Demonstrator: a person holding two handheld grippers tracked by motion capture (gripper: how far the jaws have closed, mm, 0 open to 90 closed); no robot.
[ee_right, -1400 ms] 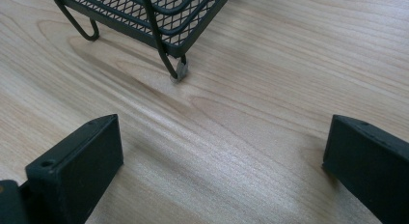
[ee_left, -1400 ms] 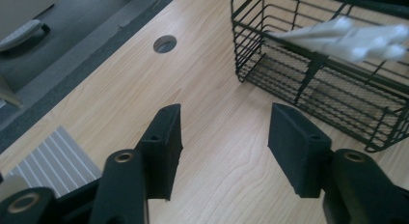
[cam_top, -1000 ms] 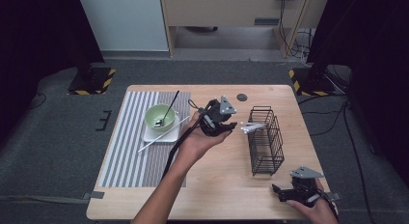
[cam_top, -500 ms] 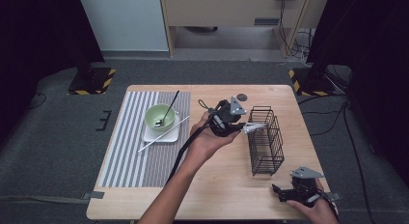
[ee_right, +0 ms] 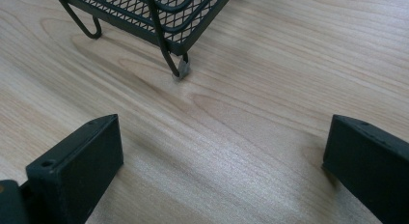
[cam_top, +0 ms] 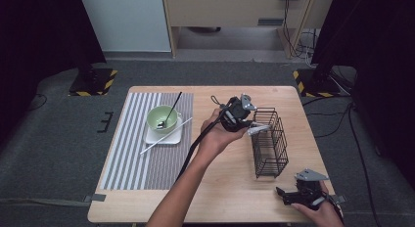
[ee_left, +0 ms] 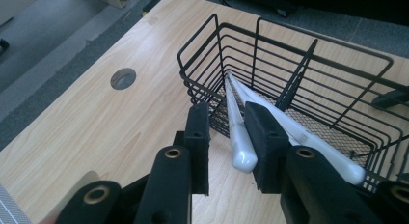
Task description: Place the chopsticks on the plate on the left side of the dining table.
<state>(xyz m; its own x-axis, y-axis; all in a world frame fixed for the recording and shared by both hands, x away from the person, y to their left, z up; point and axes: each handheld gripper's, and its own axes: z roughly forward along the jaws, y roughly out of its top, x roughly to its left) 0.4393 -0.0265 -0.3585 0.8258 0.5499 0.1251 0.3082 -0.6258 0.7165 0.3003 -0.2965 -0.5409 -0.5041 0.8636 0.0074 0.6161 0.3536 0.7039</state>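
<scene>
Chopsticks going into the basket

My left gripper [ee_left: 226,142] has been closing around two white chopsticks [ee_left: 237,132]; whether the pads press them I cannot tell. Tips slant down into the wire basket [ee_left: 308,69]. My right gripper [ee_right: 222,161] rests open.

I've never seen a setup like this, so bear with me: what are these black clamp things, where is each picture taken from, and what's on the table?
A person holds a two-jaw tool in each hand. The high view looks down on the table; the other two ride on the tools. The left gripper has just been closing and has two white chopsticks between its jaws, tips inside the black wire basket. The right gripper rests open near the table's edge. On the striped mat a green bowl sits on a white plate.
</scene>
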